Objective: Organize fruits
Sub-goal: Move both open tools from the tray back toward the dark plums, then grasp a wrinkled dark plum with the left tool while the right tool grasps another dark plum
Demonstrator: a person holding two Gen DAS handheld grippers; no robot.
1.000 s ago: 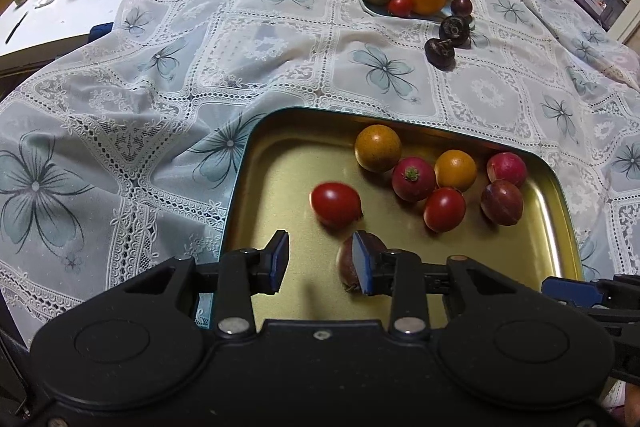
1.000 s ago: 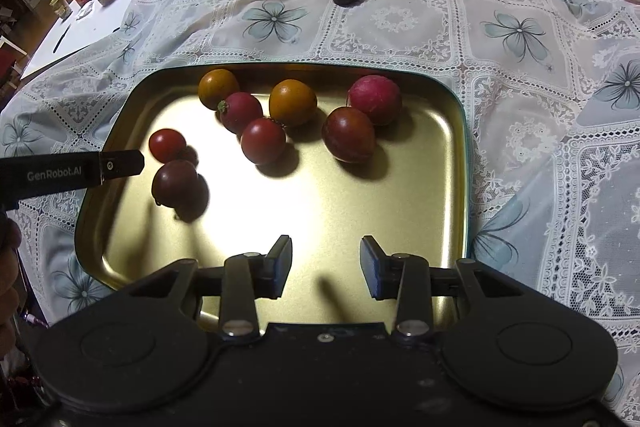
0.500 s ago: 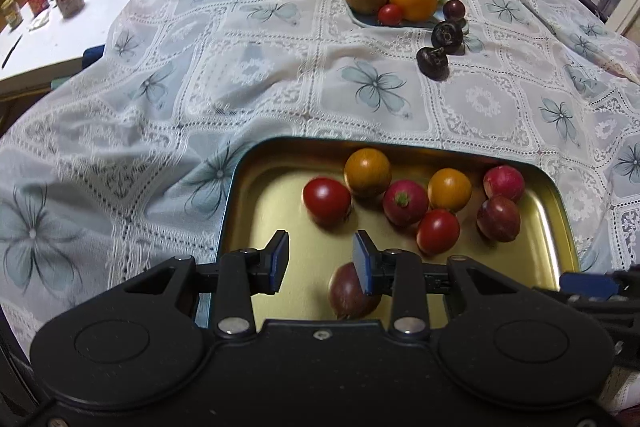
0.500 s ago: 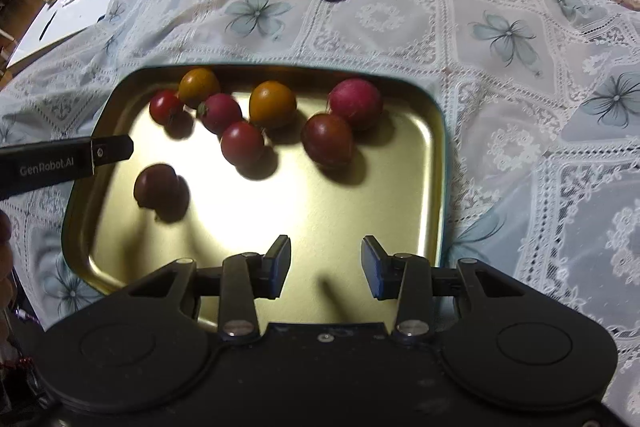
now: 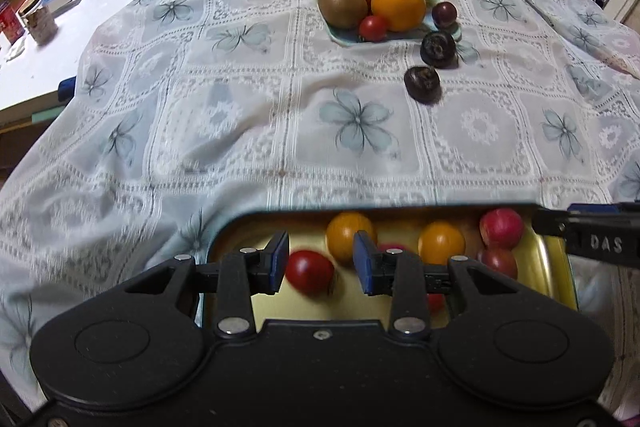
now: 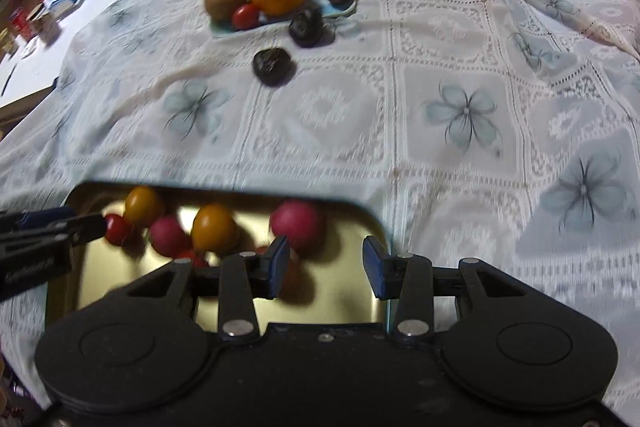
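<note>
The gold tray (image 5: 558, 255) lies with its long axis left to right on the bench's lace cloth (image 5: 248, 131), holding small fruits. Both the left hand-held gripper (image 5: 320, 263) and right hand-held gripper (image 6: 324, 267) hover over it, jaws apart, holding nothing. Since earlier, both have pulled back, and the red tomato (image 5: 309, 271) has rolled toward the tray's far wall.

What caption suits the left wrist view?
Open left hand-held gripper above a gold tray of small fruits; plate of larger fruit beyond.
</note>
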